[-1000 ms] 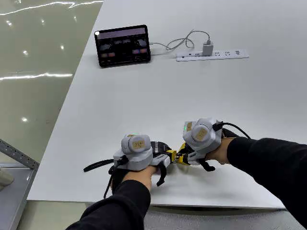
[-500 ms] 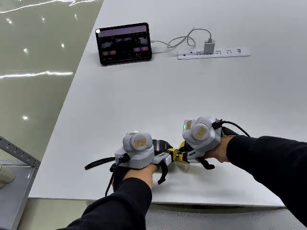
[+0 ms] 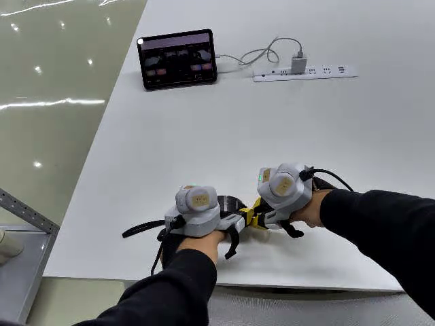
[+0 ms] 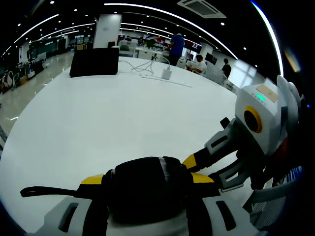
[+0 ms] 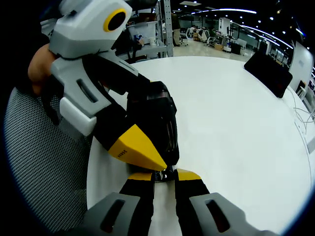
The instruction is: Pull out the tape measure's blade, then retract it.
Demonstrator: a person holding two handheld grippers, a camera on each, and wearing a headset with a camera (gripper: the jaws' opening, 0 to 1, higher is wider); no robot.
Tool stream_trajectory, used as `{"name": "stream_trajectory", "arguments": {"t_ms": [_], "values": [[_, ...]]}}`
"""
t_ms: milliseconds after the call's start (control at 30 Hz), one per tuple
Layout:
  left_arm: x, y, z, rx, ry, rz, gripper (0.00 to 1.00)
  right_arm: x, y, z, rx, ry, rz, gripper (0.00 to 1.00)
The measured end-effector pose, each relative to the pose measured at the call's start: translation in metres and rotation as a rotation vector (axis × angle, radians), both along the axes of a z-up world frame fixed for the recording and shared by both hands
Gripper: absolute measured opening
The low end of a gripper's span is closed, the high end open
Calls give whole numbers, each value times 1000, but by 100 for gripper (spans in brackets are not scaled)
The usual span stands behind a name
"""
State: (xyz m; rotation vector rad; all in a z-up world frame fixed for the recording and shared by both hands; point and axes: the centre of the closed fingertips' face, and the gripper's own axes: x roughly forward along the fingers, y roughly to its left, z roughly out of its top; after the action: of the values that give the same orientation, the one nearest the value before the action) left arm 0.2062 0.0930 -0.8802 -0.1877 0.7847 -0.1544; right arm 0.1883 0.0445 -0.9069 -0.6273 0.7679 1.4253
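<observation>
Black sleeves (image 3: 384,227), grey yellow-tipped tools (image 3: 250,218)

Smooth tabletop (image 3: 204,136), glossy floor (image 3: 47,102)

Note a broad white table (image 3: 204,136) with a glossy top. Near its far edge find a dark tablet (image 3: 178,59) standing tilted, screen lit. Just right of that, spot a white power strip (image 3: 309,72) carrying a white charger (image 3: 298,64), with a pale cable (image 3: 255,56) looping towards the tablet. Left of the table, see shiny greenish floor (image 3: 54,102) and a grey metal rack (image 3: 24,216).
</observation>
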Motion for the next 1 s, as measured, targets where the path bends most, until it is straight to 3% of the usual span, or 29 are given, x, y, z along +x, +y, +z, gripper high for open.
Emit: {"name": "stream_trajectory", "arguments": {"t_ms": [200,333,467,1000], "values": [[0,0,0,-3,0,-2,60,-1,-1,1,9,6,4,12],[0,0,0,-2,1,-3,60,0,-7,2,14,-31,48,14],[0,0,0,-4,1,-2,60,-1,-10,2,22,-38,66,11],[0,0,0,-4,-2,-2,61,-1,-2,3,23,-28,35,10]]}}
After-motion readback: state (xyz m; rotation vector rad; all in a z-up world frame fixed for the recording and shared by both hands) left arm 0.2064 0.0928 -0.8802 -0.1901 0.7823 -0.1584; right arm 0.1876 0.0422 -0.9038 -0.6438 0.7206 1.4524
